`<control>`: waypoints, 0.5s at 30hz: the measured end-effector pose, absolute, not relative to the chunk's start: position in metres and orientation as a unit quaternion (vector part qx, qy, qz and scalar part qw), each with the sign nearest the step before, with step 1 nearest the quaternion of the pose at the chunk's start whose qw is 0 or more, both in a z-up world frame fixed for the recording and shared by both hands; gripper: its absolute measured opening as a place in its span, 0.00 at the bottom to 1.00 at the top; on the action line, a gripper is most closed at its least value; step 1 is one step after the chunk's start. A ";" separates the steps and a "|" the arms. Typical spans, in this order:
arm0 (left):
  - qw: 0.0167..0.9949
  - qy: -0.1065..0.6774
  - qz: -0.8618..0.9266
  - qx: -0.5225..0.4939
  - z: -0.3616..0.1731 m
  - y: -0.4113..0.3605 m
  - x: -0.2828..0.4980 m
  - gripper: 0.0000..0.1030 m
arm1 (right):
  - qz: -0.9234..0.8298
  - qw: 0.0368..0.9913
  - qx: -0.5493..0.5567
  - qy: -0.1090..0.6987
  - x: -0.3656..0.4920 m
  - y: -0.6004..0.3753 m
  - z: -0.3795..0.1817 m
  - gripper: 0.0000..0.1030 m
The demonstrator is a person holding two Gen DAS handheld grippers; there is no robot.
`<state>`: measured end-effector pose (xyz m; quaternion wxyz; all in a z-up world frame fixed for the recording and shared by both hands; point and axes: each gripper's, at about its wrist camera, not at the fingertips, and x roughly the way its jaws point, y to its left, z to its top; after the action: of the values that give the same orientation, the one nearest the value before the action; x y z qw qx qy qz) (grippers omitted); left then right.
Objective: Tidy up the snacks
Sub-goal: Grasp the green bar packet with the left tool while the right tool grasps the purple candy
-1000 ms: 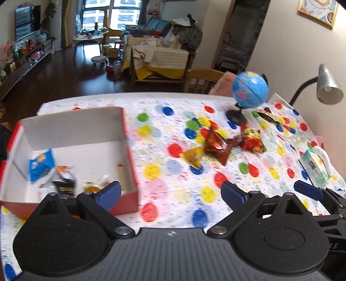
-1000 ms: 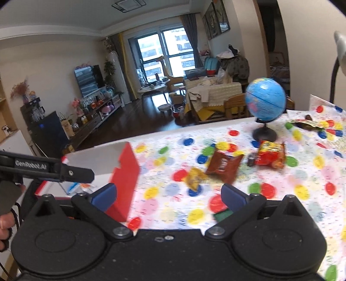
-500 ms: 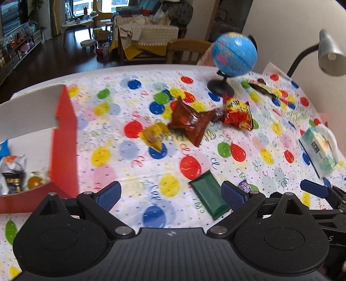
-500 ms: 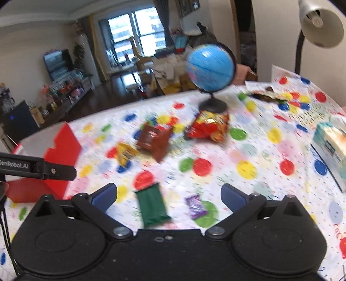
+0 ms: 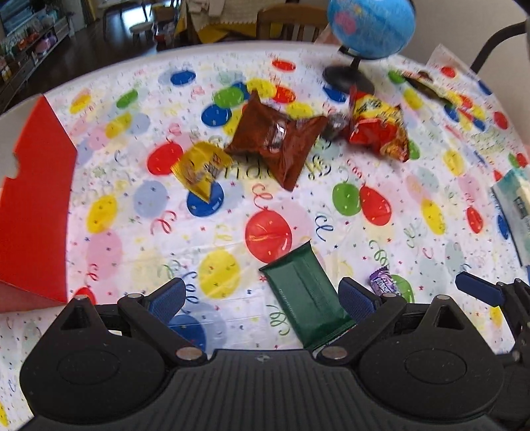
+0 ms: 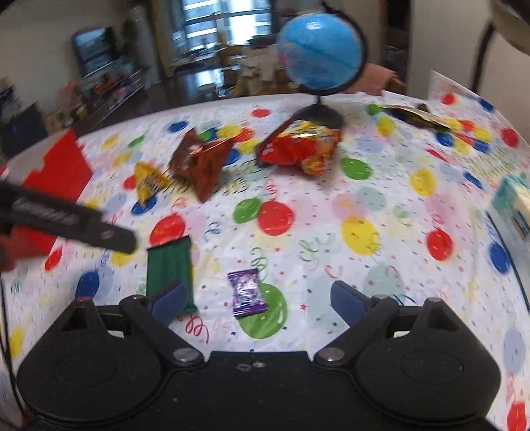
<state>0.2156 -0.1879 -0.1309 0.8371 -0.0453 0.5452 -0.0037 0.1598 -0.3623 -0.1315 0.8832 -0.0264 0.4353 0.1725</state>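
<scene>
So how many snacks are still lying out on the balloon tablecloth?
5: green packet nearest, purple candy beside it, yellow packet, brown bag, red bag near the globe. Something dark lies farther back, unclear.

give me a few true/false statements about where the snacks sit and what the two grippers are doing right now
1. The flat dark green foil packet lies on the balloon-print tablecloth, in front of the left gripper. True.
2. The small purple wrapped candy is clamped between the fingers of the right gripper. False: it lies on the cloth between open fingers, untouched.
3. The brown crinkled snack bag sits between the yellow wrapper and the red-orange chip bag. True.
4. The blue globe on a black stand lies tipped over. False: it stands upright.
5. The brown bag is inside the red cardboard box. False: it is out on the cloth.
</scene>
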 end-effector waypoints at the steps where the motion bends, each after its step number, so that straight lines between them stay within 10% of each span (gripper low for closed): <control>1: 0.833 0.551 -0.002 -0.046 -0.135 -0.190 0.220 0.96 | 0.176 0.881 -0.034 0.438 0.163 -0.361 -0.134 0.87; 15: 0.786 0.614 0.013 -0.071 -0.172 -0.213 0.244 0.96 | 0.209 0.862 -0.062 0.458 0.183 -0.350 -0.154 0.64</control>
<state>0.2440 -0.2129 -0.1715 0.7858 -0.0710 0.6143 0.0126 0.1832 -0.3498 -0.1539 0.8619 -0.0619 0.4578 0.2093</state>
